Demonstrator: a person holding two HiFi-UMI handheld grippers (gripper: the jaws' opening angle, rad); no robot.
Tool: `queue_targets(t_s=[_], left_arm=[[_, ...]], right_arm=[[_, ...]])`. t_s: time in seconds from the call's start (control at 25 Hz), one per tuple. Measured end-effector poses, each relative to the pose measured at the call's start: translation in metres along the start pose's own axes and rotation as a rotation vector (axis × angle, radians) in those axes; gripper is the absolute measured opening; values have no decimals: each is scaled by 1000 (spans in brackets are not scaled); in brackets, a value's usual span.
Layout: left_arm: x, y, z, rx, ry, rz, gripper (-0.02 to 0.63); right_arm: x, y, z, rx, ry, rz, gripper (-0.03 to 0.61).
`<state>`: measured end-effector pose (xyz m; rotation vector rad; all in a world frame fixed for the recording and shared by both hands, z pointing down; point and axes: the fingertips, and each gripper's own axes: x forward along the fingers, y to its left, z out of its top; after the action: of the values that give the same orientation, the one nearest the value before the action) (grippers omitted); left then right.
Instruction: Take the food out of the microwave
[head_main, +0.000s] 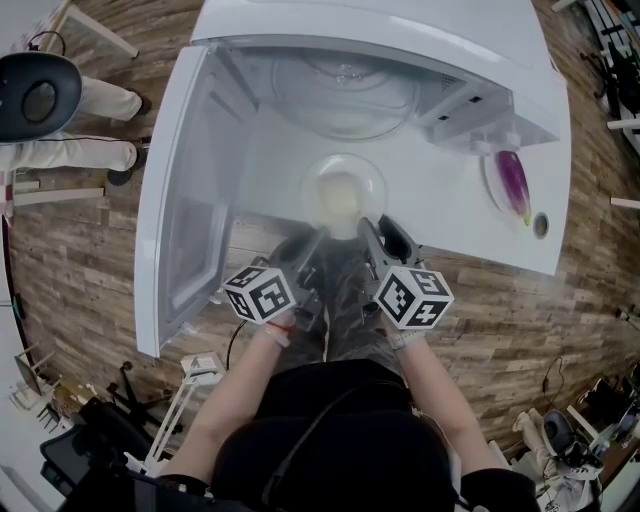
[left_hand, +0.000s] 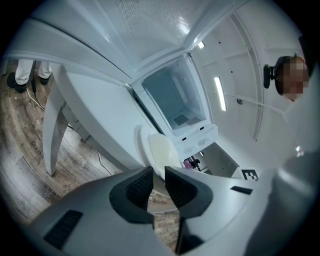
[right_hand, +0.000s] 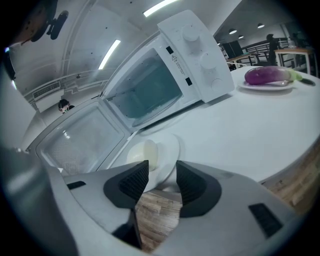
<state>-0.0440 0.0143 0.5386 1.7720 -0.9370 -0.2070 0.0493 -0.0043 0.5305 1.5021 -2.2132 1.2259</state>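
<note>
**Plate out of the microwave, set at the near edge of the counter**

The plate (head_main: 372, 172) with its pale food (head_main: 340, 197) sits on the white counter (head_main: 470, 235) at mid frame in the head view, just in front of the open microwave (head_main: 345, 90), whose door (head_main: 185, 200) hangs wide at left. The left tongs (left_hand: 158, 173) stand narrow and appear to pinch the plate's near rim. The right tongs (right_hand: 162, 167) are spread, with the rim before them but unpressed. Risk, as judged: the plate lies close to the counter's edge and is pinched on one side only. A pull or twist could tilt it, shedding the food or dragging the plate over the edge. An aubergine (right_hand: 267, 75) at upper right stands well apart. The print beside the microwave's dials (right_hand: 200, 47) is too small to read and no brand is legible. The marker cubes (head_main: 262, 292) bear patterns only.
</note>
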Motion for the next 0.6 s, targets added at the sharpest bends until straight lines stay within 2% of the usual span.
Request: queue_targets(t_s=[0.28,0.6], left_arm=[[1,-2,-2,40,21,2,81],[-3,-5,-1,22,-10,-6,146]], right_arm=[[1,-1,1,-4,0,1,170],[1,-2,2,-10,-7,-3,170]])
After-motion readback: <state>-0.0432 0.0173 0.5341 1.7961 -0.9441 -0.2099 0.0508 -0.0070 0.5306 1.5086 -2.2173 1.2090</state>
